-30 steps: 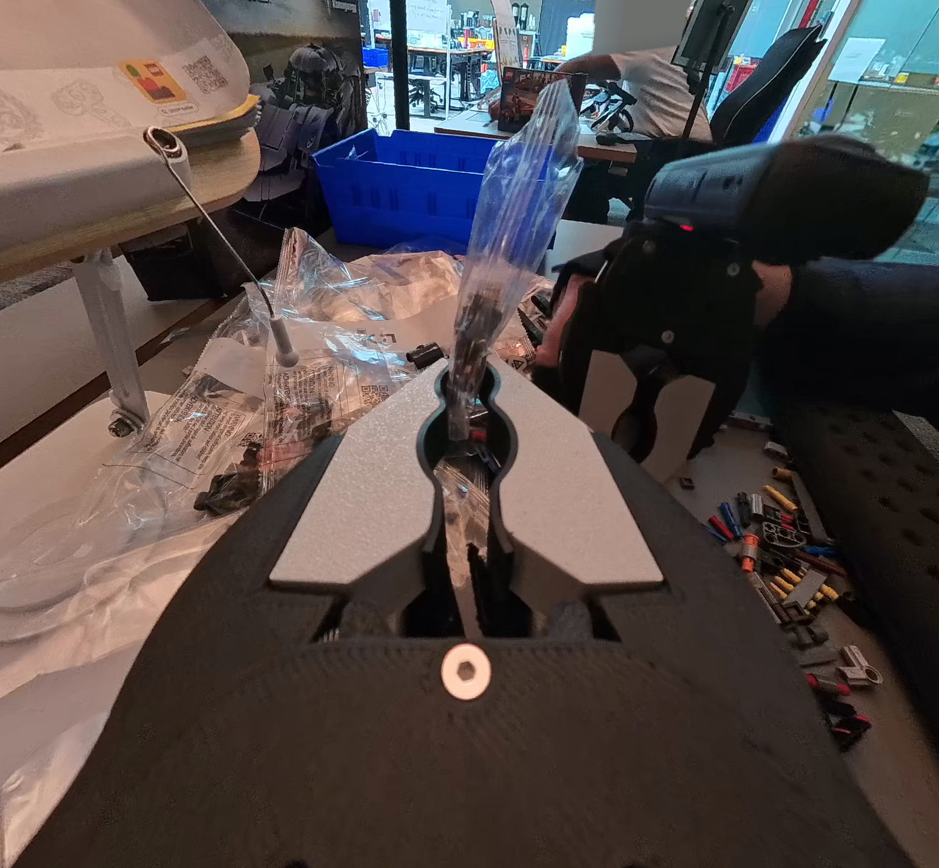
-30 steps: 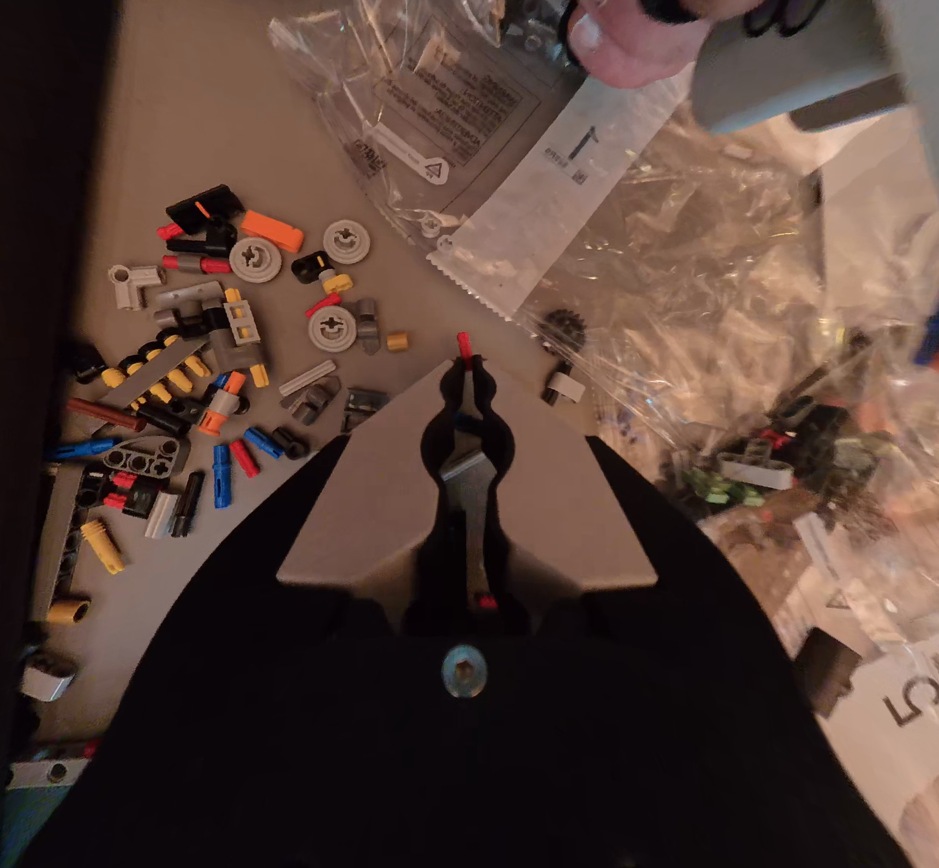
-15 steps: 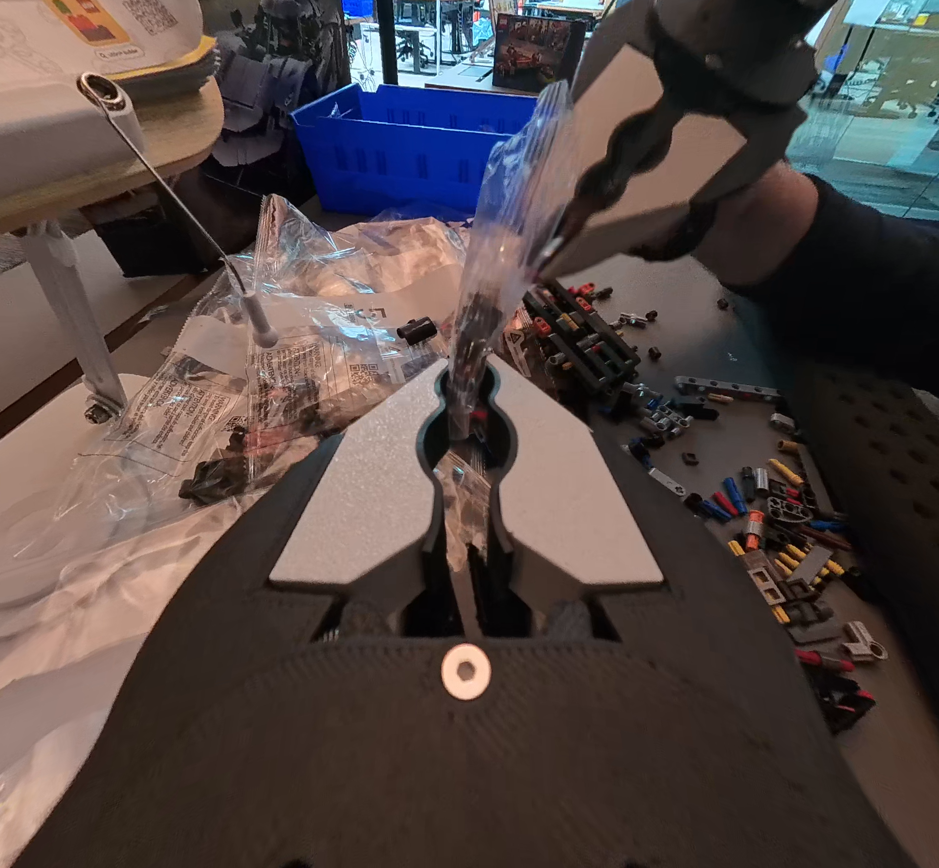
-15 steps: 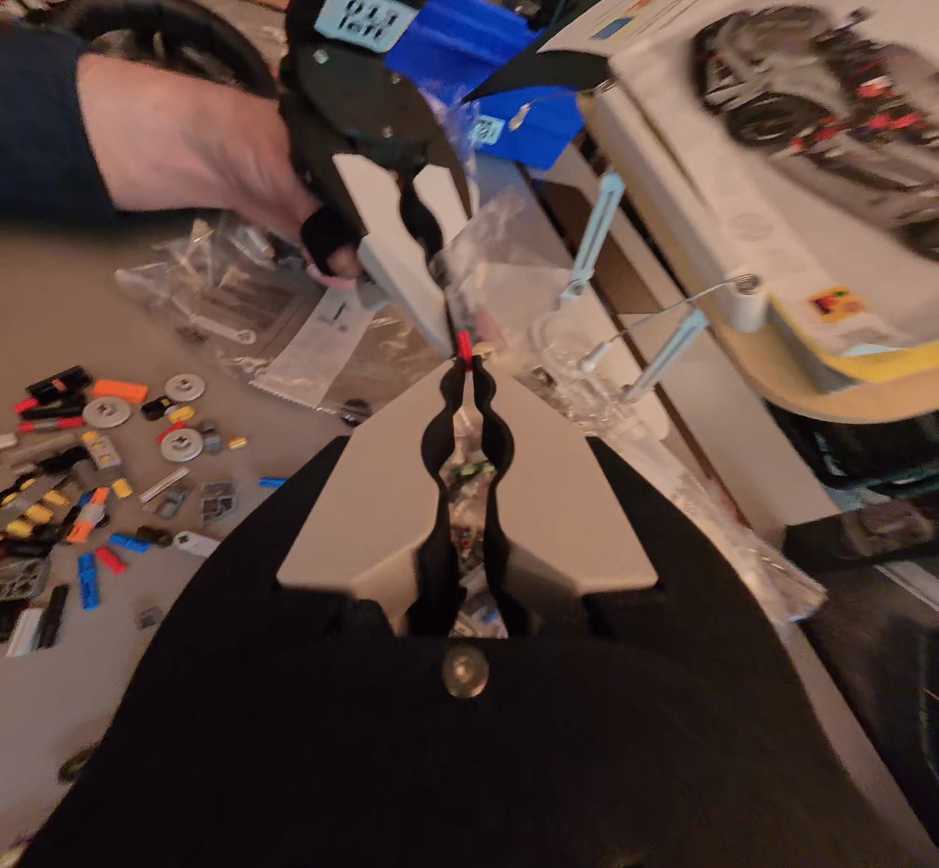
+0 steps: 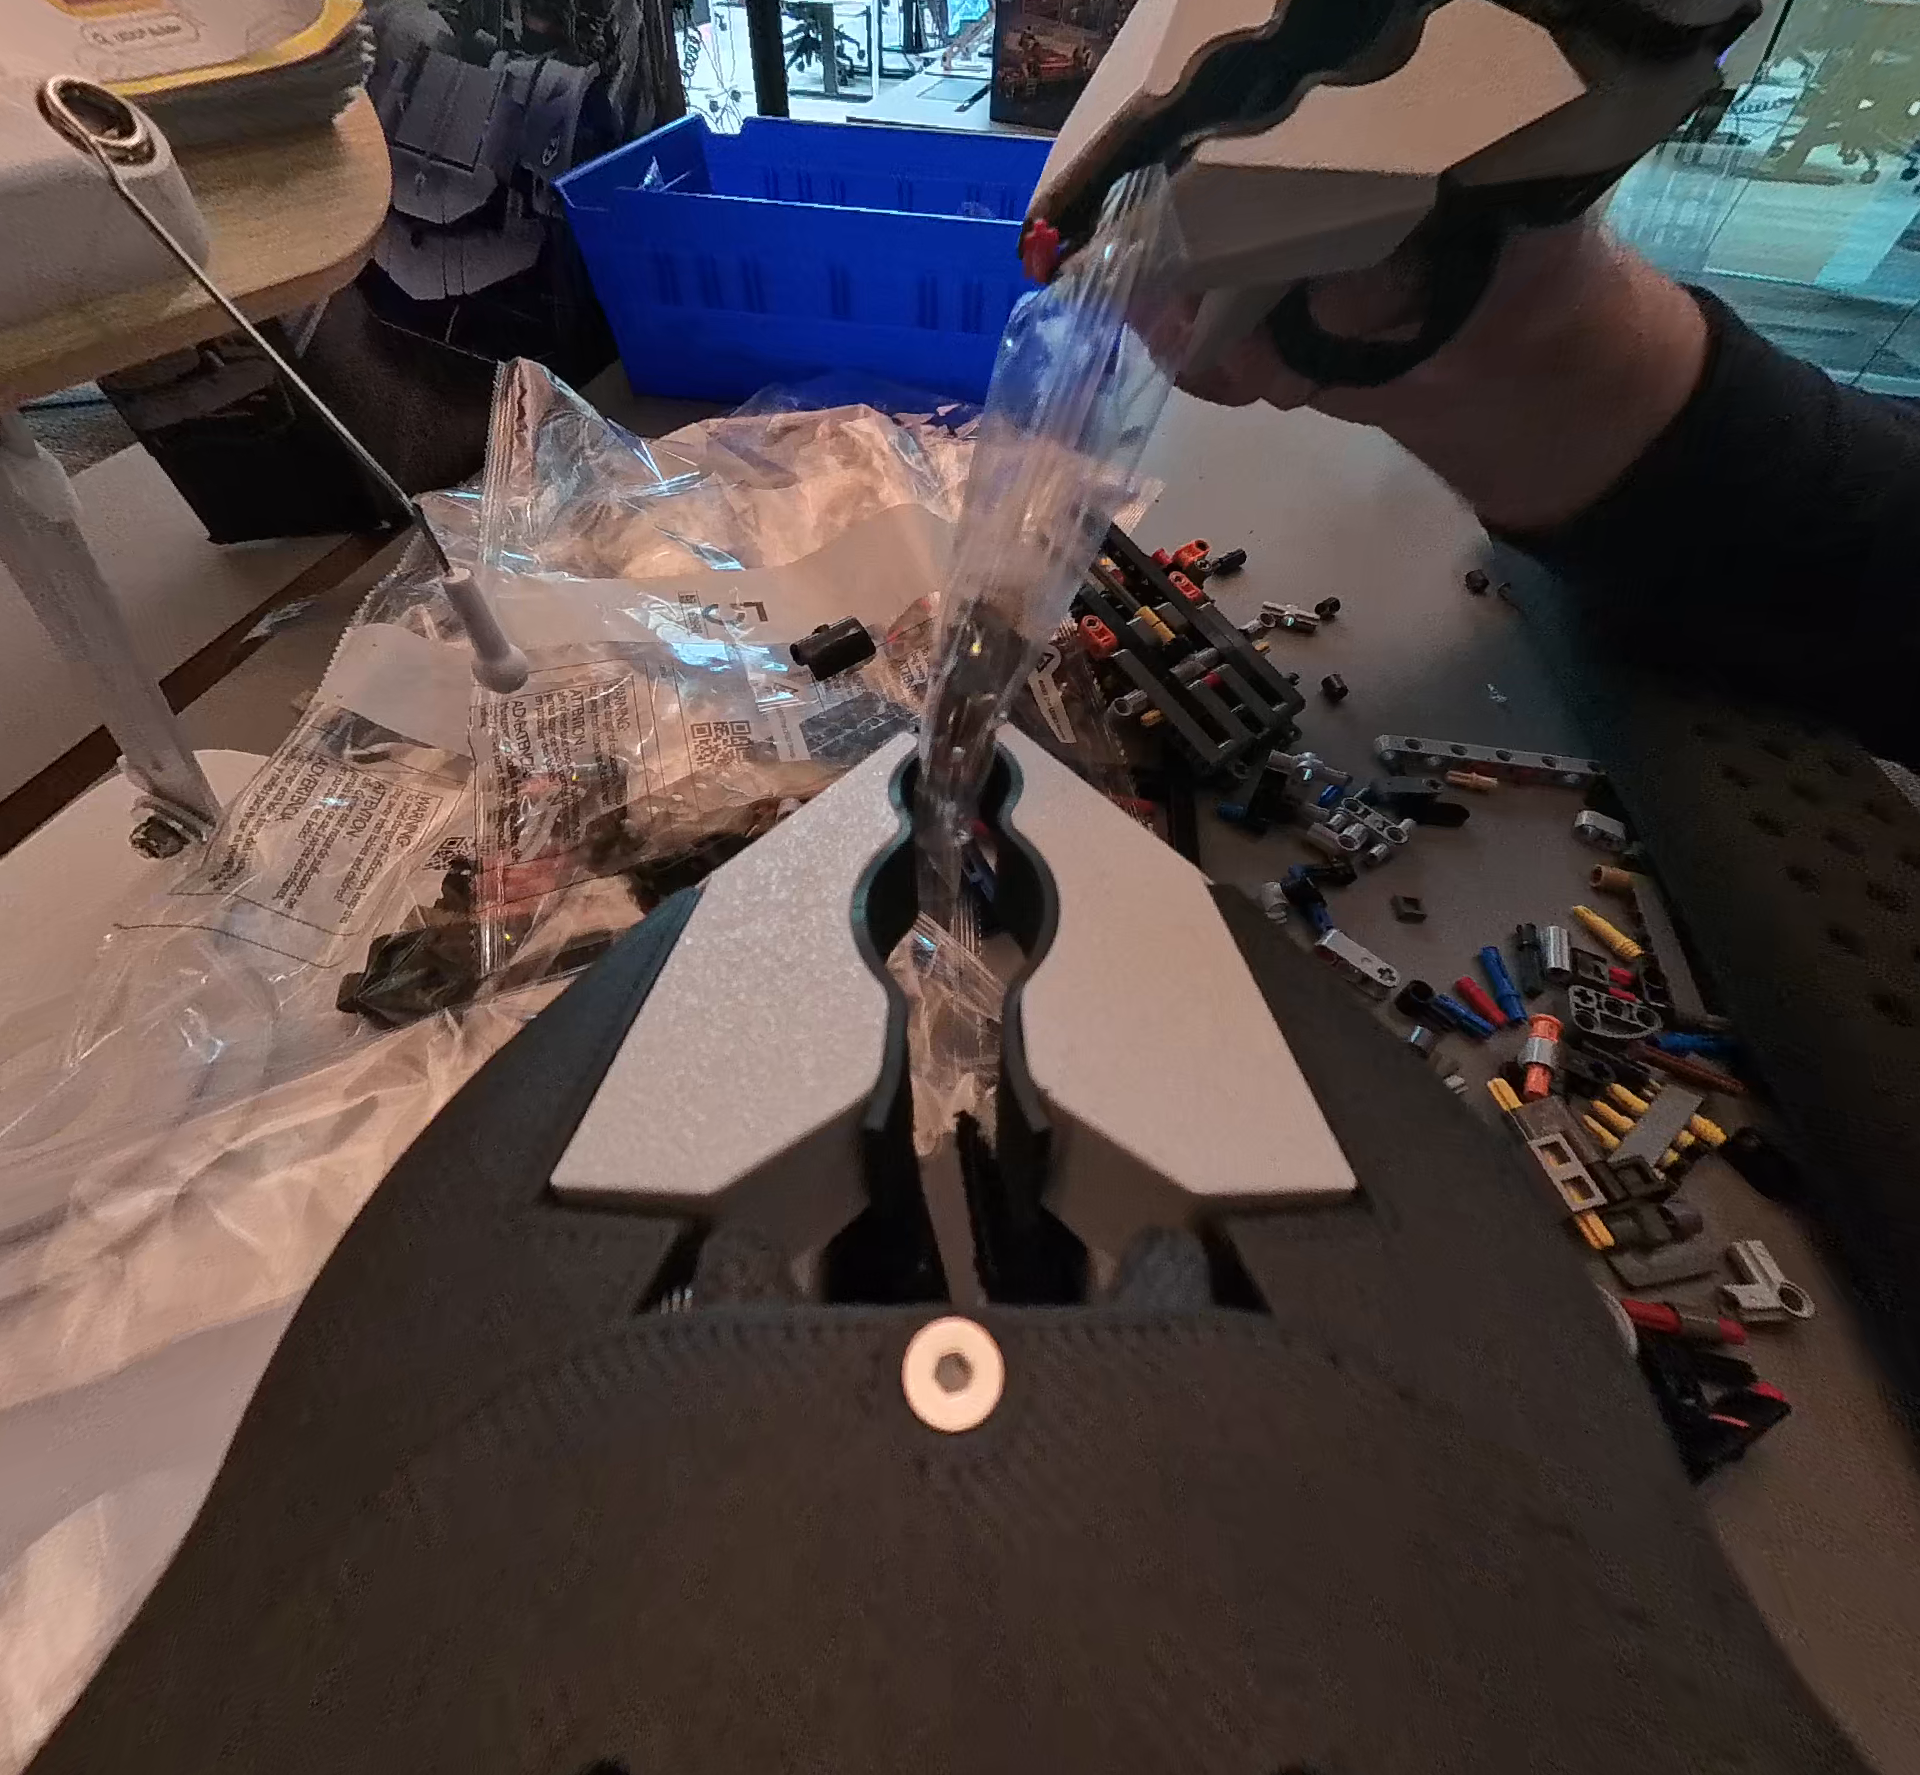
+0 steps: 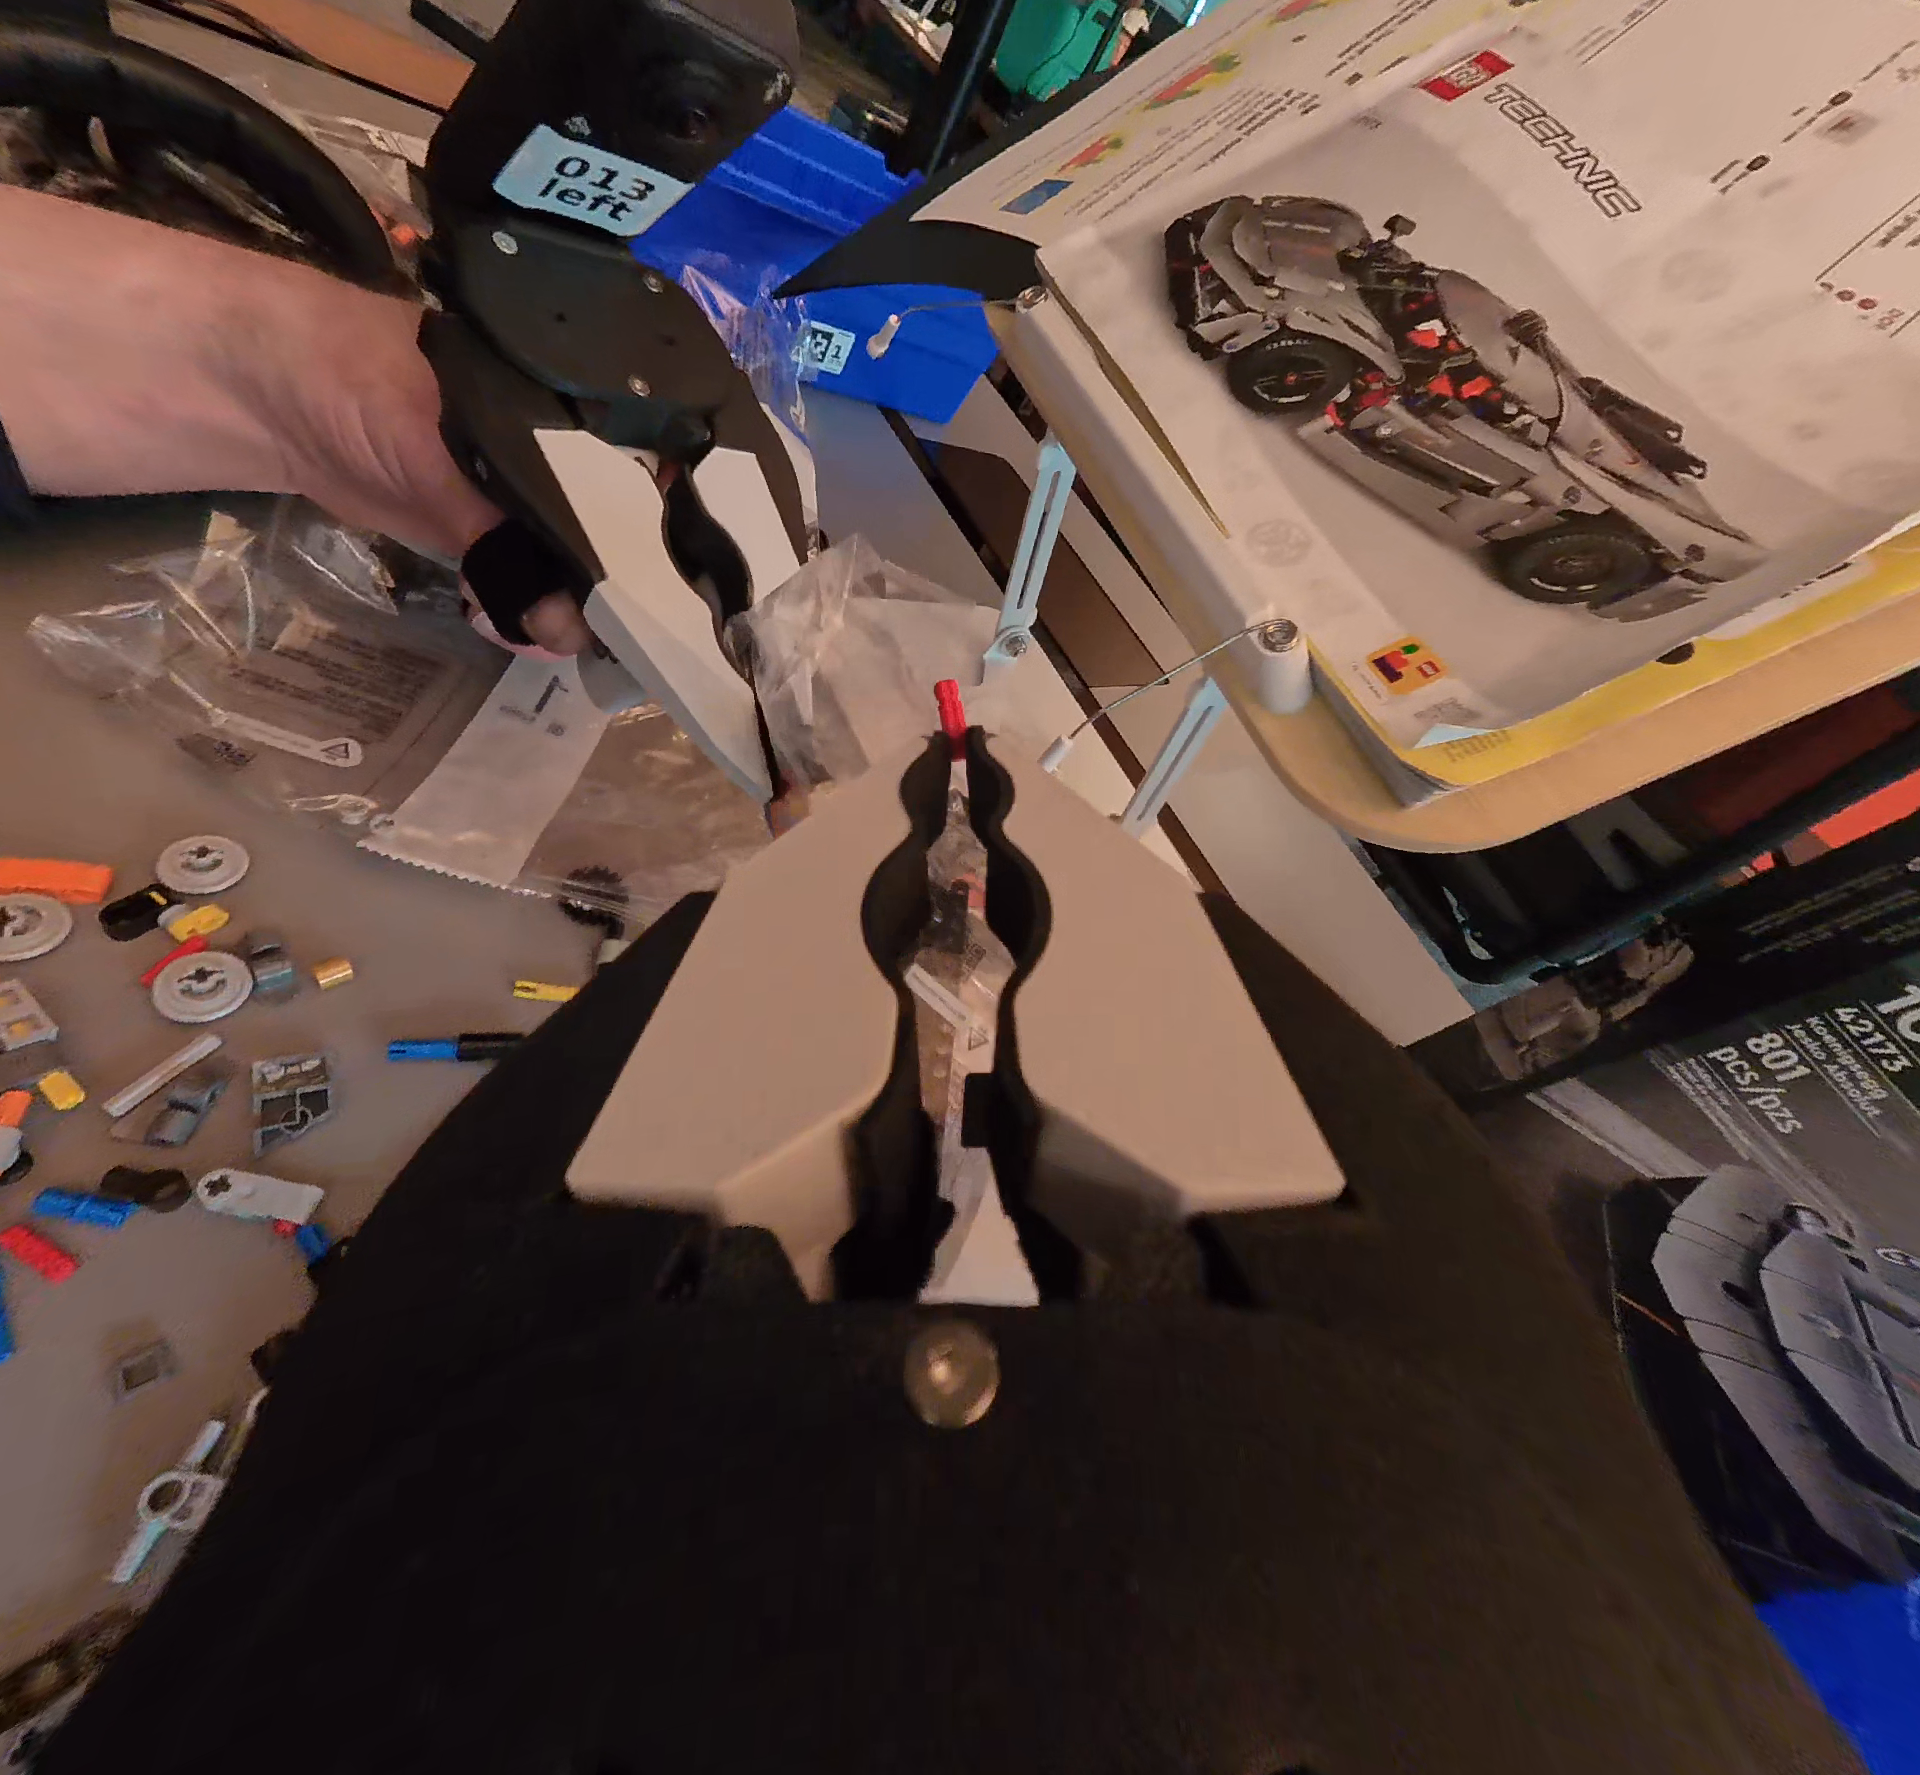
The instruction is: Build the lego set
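Two grippers shared one clear plastic bag of small lego parts [image 5: 1049,520], stretched between them above the grey table [image 5: 1455,686]. The left gripper [image 5: 956,769] had its grey fingers pressed together on the bag's lower end, the film running up toward 1 o'clock to the right gripper [image 5: 1081,229], whose jaws were clamped on the upper edge along with a small red lego pin [image 5: 1037,242] poking from the tips. In the right wrist view that red pin stood at 12 o'clock past the fingertips, bag film bunched in the jaw slot.

Crowding the left gripper from 9 to 11 o'clock lay a heap of crinkled transparent parts bags [image 5: 582,707]. A partly built dark lego frame [image 5: 1184,655] sat just behind the stretched bag at 1 o'clock, and loose coloured pins and beams [image 5: 1558,1029] were scattered at 3 o'clock. A blue plastic crate [image 5: 810,260] stood at 12 o'clock. An open instruction booklet [image 6: 1455,291] rested on a wooden stand [image 6: 1507,790] with wire page holders, at 2 o'clock of the right gripper.
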`<move>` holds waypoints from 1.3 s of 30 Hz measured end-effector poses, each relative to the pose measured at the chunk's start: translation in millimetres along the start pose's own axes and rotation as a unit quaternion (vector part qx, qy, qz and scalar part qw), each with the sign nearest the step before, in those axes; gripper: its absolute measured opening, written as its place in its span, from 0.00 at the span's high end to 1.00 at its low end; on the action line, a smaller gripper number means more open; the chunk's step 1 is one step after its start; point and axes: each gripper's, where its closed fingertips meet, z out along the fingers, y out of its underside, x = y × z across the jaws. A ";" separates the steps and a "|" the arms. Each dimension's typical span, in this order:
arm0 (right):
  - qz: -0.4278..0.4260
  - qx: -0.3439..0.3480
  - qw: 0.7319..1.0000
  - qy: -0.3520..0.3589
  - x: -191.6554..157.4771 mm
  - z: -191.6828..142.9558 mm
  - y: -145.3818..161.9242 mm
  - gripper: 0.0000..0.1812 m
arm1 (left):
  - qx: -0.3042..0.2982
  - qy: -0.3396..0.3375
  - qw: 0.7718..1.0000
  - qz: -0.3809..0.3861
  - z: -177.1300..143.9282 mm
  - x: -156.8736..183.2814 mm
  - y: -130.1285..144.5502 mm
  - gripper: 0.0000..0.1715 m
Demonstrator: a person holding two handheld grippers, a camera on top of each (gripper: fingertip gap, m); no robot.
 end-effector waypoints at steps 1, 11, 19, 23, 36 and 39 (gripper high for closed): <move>-0.002 -0.002 1.000 -0.003 -0.7 -0.2 0.7 1.00 | 0.000 0.000 1.000 0.000 0.0 0.0 0.0 0.97; -0.016 -0.045 0.999 -0.026 -9.5 4.7 15.1 1.00 | -0.004 0.000 1.000 0.001 0.5 0.2 1.5 0.97; 0.005 -0.011 1.000 -0.027 -8.4 3.2 5.1 0.94 | -0.001 -0.002 1.000 0.002 -0.2 -0.5 0.1 0.97; 0.041 -0.020 0.999 -0.025 0.9 1.1 15.6 0.97 | 0.019 -0.010 1.000 -0.004 -4.9 -4.5 -7.1 0.97; 0.039 -0.064 0.992 -0.104 -38.2 21.5 33.6 0.98 | 0.049 -0.026 0.998 -0.018 -13.1 -13.9 -15.9 0.97; 0.049 -0.039 0.994 -0.094 -32.2 18.2 24.0 0.99 | 0.058 -0.022 0.998 -0.023 -14.2 -13.5 -18.3 0.97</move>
